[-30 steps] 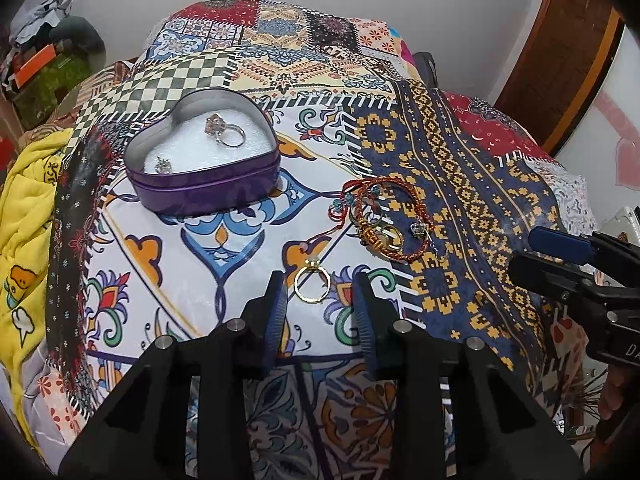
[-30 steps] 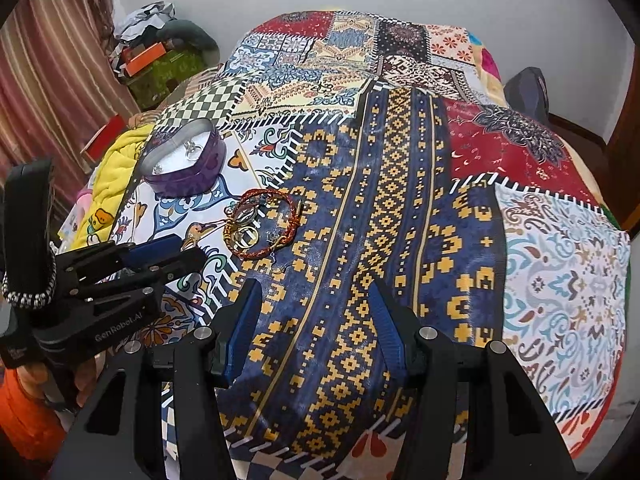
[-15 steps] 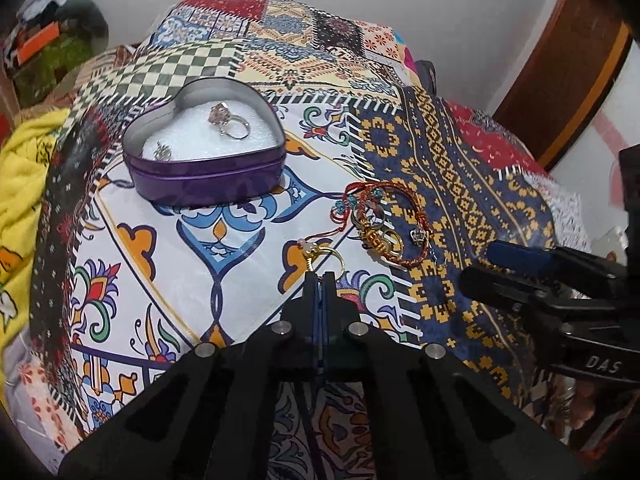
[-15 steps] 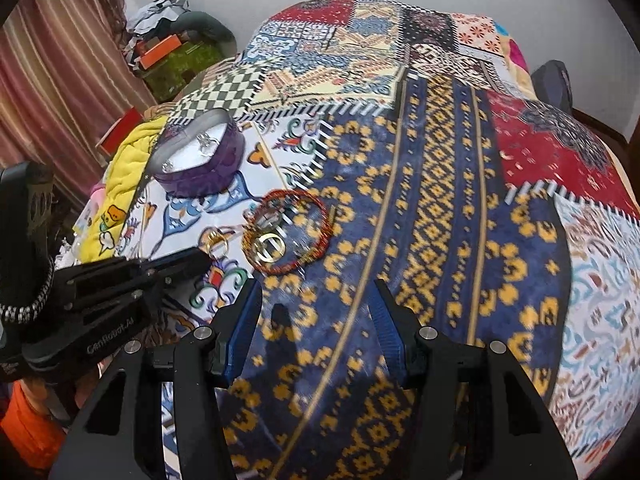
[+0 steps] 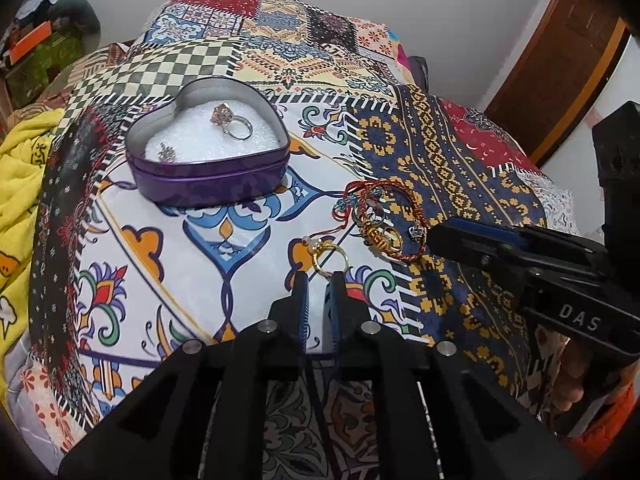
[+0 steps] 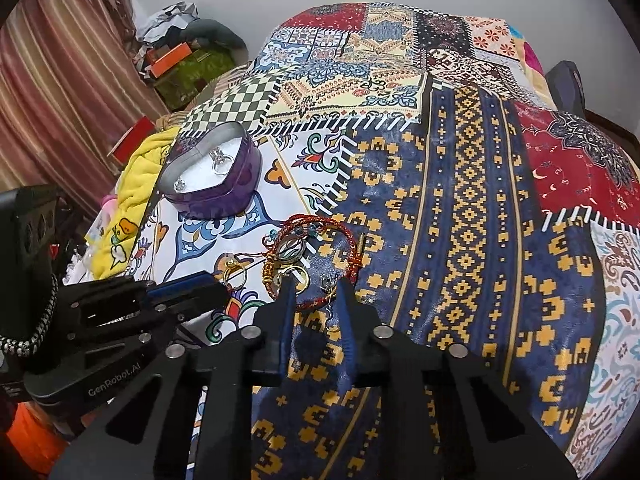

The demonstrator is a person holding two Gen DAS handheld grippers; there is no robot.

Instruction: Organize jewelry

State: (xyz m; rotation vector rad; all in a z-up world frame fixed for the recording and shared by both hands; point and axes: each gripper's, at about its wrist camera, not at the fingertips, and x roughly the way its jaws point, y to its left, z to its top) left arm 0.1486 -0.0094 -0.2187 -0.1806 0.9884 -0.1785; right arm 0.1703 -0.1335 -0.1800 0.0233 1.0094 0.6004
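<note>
Purple heart-shaped tin (image 5: pixel 208 178), upper left, holds two silver pieces. Left gripper (image 5: pixel 319 280) opening, empty; right gripper (image 6: pixel 314 286) closing around red braided bracelet (image 6: pixel 320 252).

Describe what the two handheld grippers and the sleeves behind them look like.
Both grippers are matte black plastic with silver screw heads and blue pads lining the fingers. The left gripper carries white "GenRobot.AI" lettering and a black-and-white braided cord. The right gripper shows "DAS" in pale letters. An orange sleeve shows behind the right one, and orange fabric behind the left.
</note>
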